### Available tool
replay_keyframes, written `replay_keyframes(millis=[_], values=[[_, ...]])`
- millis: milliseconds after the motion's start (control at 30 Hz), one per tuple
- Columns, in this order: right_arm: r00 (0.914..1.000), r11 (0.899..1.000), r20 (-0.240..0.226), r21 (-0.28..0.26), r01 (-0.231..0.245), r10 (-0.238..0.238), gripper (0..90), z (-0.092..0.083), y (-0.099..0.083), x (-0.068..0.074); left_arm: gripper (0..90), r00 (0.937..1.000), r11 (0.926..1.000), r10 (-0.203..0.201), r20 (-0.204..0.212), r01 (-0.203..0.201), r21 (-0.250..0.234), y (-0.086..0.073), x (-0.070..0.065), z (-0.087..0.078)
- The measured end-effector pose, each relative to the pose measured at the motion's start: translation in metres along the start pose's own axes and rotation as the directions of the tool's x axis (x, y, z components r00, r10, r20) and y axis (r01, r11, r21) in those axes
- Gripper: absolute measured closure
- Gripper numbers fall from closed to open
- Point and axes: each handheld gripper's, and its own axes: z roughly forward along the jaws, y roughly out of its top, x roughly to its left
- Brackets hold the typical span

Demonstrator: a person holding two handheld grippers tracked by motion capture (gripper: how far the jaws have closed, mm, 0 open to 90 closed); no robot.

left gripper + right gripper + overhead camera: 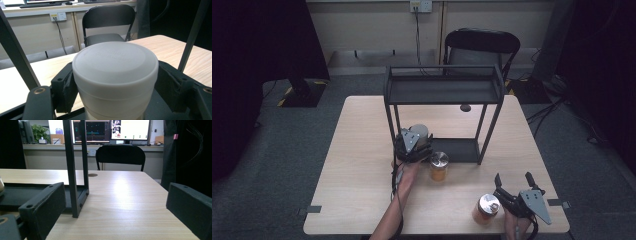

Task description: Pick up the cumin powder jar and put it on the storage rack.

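From above, your left gripper (414,145) sits at the front left leg of the black metal two-tier shelf rack (443,92), and its grey plate covers most of the white-lidded round jar (419,131) between its jaws. The jar stands at the left end of the rack's bottom tray; how it meets the tray is hidden. Your left forearm comes up from the bottom edge, reaching straight forward. A silver-lidded jar of orange contents (438,165) stands on the pale wooden table (362,165) just right of that hand. Your right gripper (514,186) rests near the table's front right corner, jaws wide apart, with a second silver-lidded orange jar (486,208) just to its left; your right hand is cut off by the frame.

In the left gripper view, the white jar (115,75) stands upright between the two black jaws, its base cut off below. The jaws flank its sides loosely, with the right one standing slightly off the wall; they are not clamped on it.

In the right gripper view, the jaws stand far apart with only table (125,202) between them. The rack's leg (72,167) rises ahead on the left, and a sliver at the left edge is too cropped to identify.
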Motion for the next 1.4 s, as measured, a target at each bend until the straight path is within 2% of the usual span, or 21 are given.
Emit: replay_keyframes(millis=[300,800,867,1000,1100,1233,1300,1400], values=[[1.0,1.0,-0.001,0.0,0.0,0.0,1.8,0.0,0.0,0.0,24.6,1.0,0.9998,0.002,-0.001,-0.002,-0.018,0.004,0.0,0.0],[1.0,1.0,0.0,0.001,0.001,-0.001,1.8,0.0,0.0,0.0,21.9,0.9999,0.9998,0.014,0.0,-0.014,-0.017,0.009,0.0,-0.002],[1.0,1.0,-0.001,0.001,0.002,-0.002,1.8,0.0,0.0,0.0,21.7,1.0,0.9996,0.005,0.005,-0.004,-0.028,0.008,0.0,-0.002],[1.0,1.0,-0.001,0.001,0.001,-0.001,1.8,0.0,0.0,0.0,21.4,0.9998,0.9994,0.018,0.006,-0.018,-0.031,0.011,0.001,-0.003],[1.0,1.0,-0.001,0.001,0.001,-0.001,1.8,0.0,0.0,0.0,22.1,0.9998,0.9992,0.01,0.015,-0.009,-0.038,0.011,0.002,-0.005],[1.0,1.0,0.0,0.0,0.001,-0.001,1.8,0.0,0.0,0.0,22.2,0.9996,0.9988,0.026,0.008,-0.025,-0.042,0.012,0.001,-0.005],[1.0,1.0,0.0,0.001,0.002,-0.002,1.8,0.0,0.0,0.0,21.7,0.9988,0.9977,0.049,0.001,-0.049,-0.047,0.012,-0.001,-0.006],[1.0,1.0,0.0,0.001,0.001,-0.001,1.8,0.0,0.0,0.0,21.7,0.9991,0.9977,0.041,0.009,-0.04,-0.055,0.013,0.001,-0.007]])
